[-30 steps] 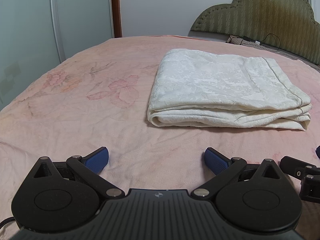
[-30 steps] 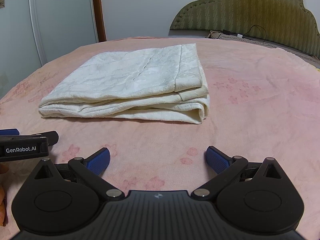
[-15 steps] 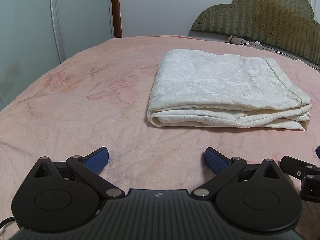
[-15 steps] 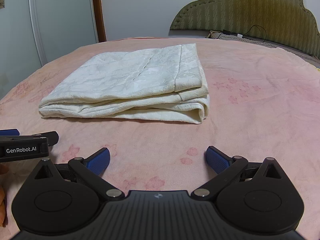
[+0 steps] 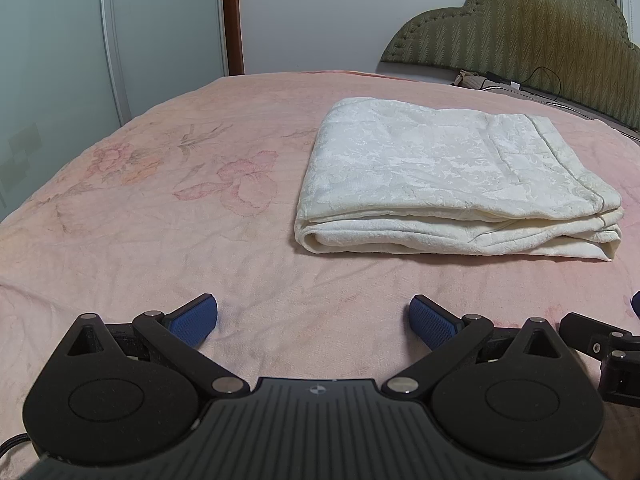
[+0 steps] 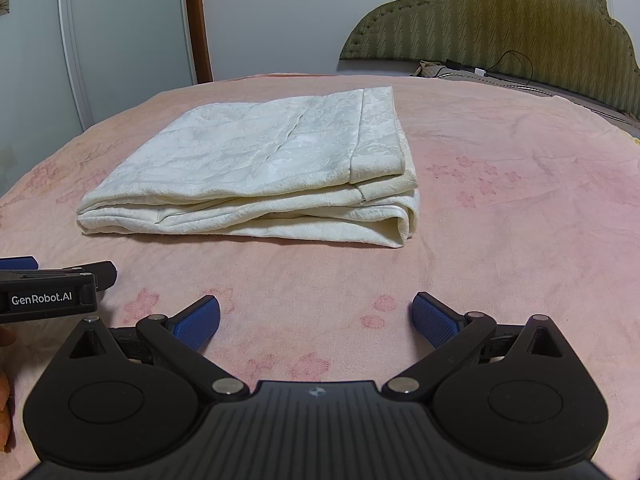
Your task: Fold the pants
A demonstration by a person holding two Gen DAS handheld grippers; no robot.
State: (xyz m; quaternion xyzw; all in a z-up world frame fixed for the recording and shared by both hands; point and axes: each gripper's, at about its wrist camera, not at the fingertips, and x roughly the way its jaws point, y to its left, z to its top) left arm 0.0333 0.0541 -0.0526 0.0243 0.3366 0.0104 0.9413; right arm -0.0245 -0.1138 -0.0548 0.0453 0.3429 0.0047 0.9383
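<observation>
Cream-white pants lie folded into a flat rectangular stack on the pink bedspread; the right wrist view shows the same pants from the other side. My left gripper hovers low over the bedspread in front of the stack, open and empty, well short of the cloth. My right gripper is likewise open and empty, just in front of the stack. Part of the right gripper shows at the right edge of the left wrist view, and the left gripper's side at the left edge of the right wrist view.
The pink floral bedspread spreads wide to the left of the stack. An olive padded headboard stands behind, with a cable and small items at its foot. Pale wardrobe doors and a brown door frame lie beyond the bed's edge.
</observation>
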